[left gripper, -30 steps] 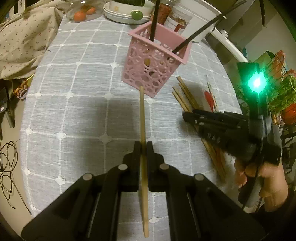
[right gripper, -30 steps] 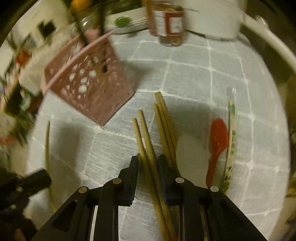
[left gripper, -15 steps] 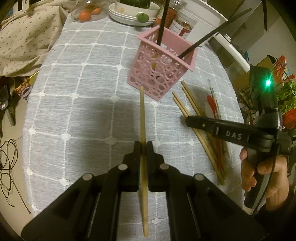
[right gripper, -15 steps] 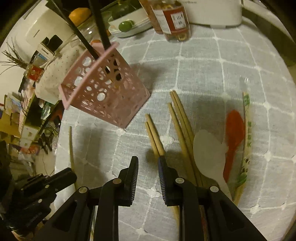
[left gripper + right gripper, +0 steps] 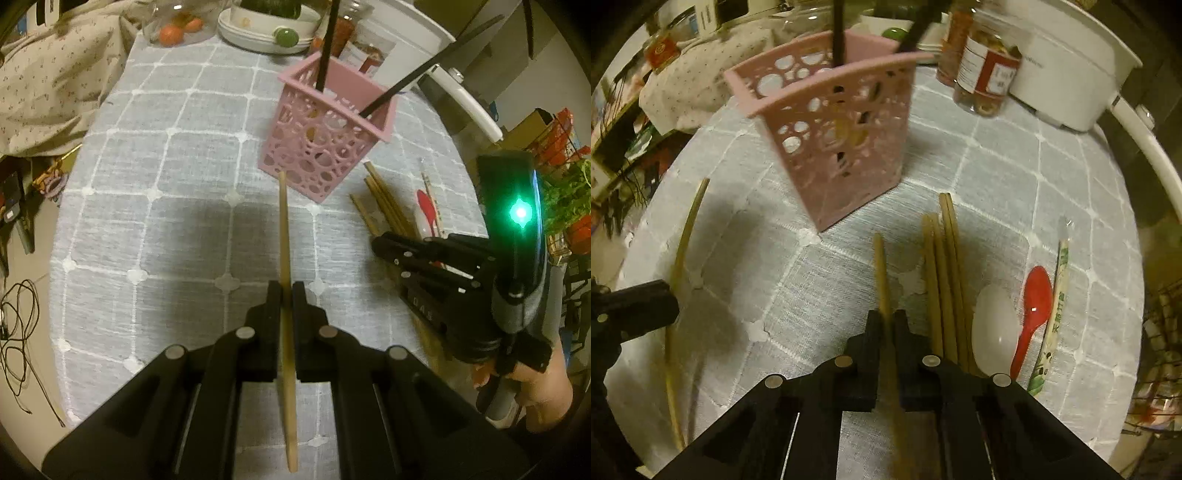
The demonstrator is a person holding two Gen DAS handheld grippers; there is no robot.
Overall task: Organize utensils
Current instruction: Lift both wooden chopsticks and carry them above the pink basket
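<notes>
My left gripper [image 5: 286, 291] is shut on a wooden chopstick [image 5: 283, 229] that points at the foot of the pink perforated basket [image 5: 325, 140]; two black chopsticks stand in the basket. My right gripper [image 5: 888, 319] is shut on another wooden chopstick [image 5: 881, 266] lying along the cloth just right of the basket [image 5: 834, 125]. Several more wooden chopsticks [image 5: 943, 266] lie beside it, then a white spoon [image 5: 993, 328], a red spoon [image 5: 1034, 306] and a wrapped chopstick pair [image 5: 1058, 291]. The right gripper also shows in the left wrist view [image 5: 384, 245].
A grey checked tablecloth [image 5: 155, 206] covers the round table. At the back stand jars [image 5: 986, 74], a white pot [image 5: 1071, 74], stacked plates [image 5: 269, 29] and a glass bowl of fruit [image 5: 173, 26]. Floral cloth [image 5: 48, 81] lies at the left edge.
My right gripper has come down and forward and closed on one wooden chopstick from the pile. My left gripper has carried its chopstick closer to the basket.
</notes>
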